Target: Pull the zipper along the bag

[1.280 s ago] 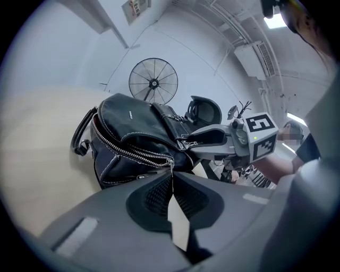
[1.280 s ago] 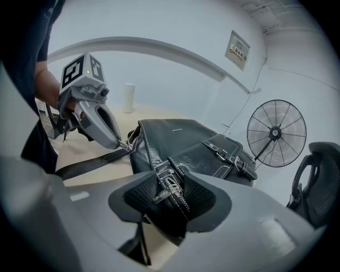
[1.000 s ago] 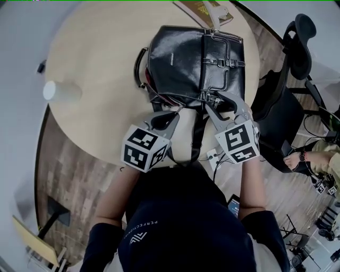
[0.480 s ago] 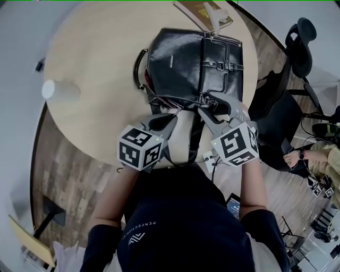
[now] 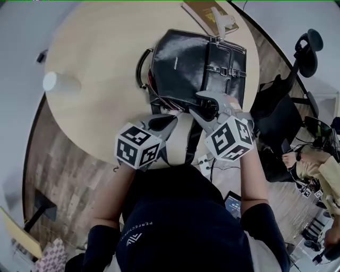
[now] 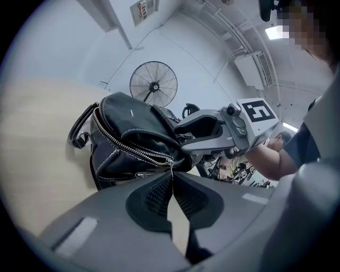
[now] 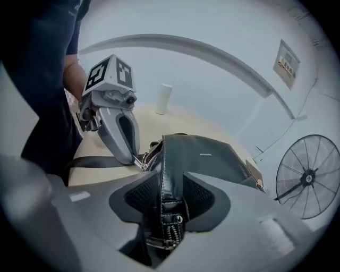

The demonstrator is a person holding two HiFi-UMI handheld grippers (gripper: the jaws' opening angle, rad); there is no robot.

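A black leather bag (image 5: 196,64) lies on the round wooden table (image 5: 101,48), its zippered side toward me. My left gripper (image 5: 171,116) is at the bag's near left corner, shut on the small metal zipper pull (image 6: 171,167) at the end of the silver zipper teeth (image 6: 133,149). My right gripper (image 5: 204,106) is at the near edge to the right. Its jaws have just been closing, and a fold of the bag's black edge (image 7: 170,159) stands between the pads (image 7: 199,194), which press on it. The left gripper (image 7: 125,133) shows just beyond that fold.
A white paper cup (image 5: 57,84) stands at the table's left. A brown book (image 5: 204,10) lies behind the bag. The bag's strap (image 5: 194,138) hangs over the near table edge. An office chair (image 5: 303,53) and a seated person (image 5: 313,164) are at the right.
The right gripper has shifted left along the bag's near edge and rolled, so its cube has turned. The left gripper has stayed at the corner, still shut on the pull.
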